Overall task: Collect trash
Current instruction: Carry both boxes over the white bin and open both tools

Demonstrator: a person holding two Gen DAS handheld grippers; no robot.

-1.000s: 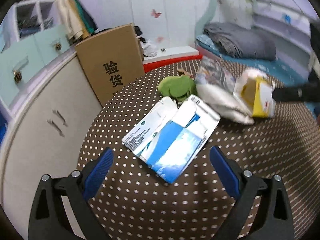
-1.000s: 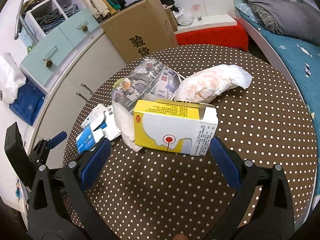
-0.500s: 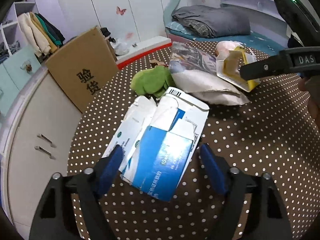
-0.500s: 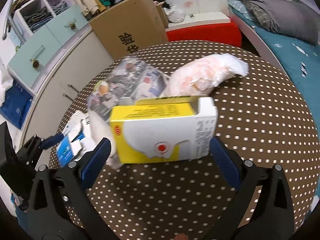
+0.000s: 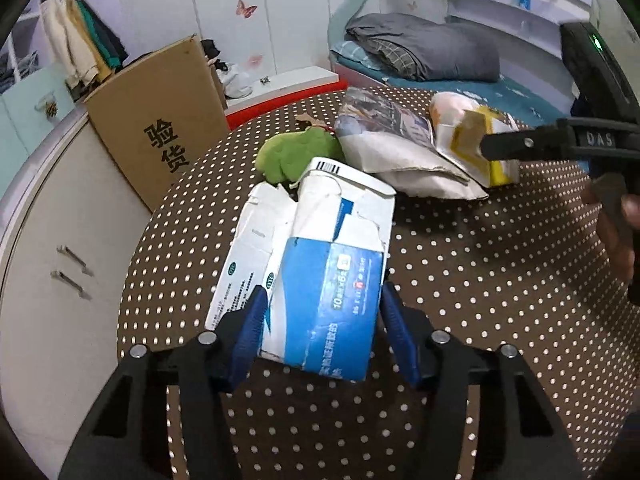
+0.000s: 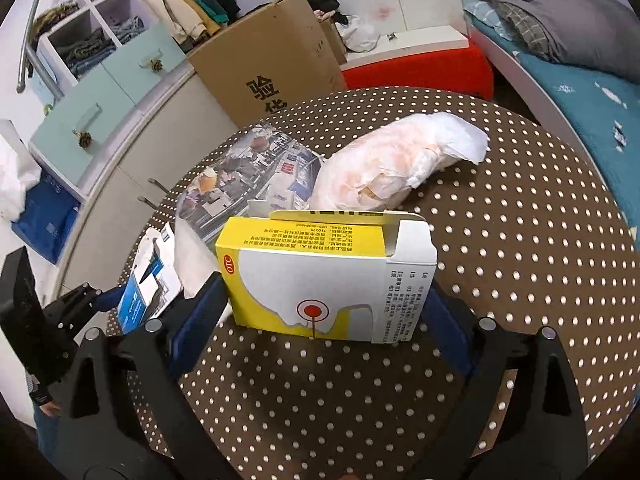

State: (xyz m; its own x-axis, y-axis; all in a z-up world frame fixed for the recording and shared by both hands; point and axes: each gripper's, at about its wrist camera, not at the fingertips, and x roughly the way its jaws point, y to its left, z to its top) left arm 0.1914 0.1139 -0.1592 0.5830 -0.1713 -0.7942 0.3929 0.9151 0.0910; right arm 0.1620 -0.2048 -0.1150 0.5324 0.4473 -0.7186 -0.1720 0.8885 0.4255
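Torn blue-and-white medicine carton [image 5: 320, 280] pinched at its near end between the left gripper [image 5: 320, 332] pads, close to the left edge of the dotted round table [image 5: 480, 280], gripped across the flat width for a clean lift. Yellow OTC box [image 6: 320, 276] clamped likewise by the right gripper [image 6: 324, 312], mid-table, flap open. Behind, toward the far edge: printed bag [image 6: 248, 176], crumpled white wrapper [image 6: 400, 160], green lump [image 5: 296, 154], all awaiting collection.

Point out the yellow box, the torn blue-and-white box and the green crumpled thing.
yellow box [image 6: 320, 280], right wrist view, on its white front face.
torn blue-and-white box [image 5: 324, 292], left wrist view, on its blue panel.
green crumpled thing [image 5: 292, 156], left wrist view, on its middle.
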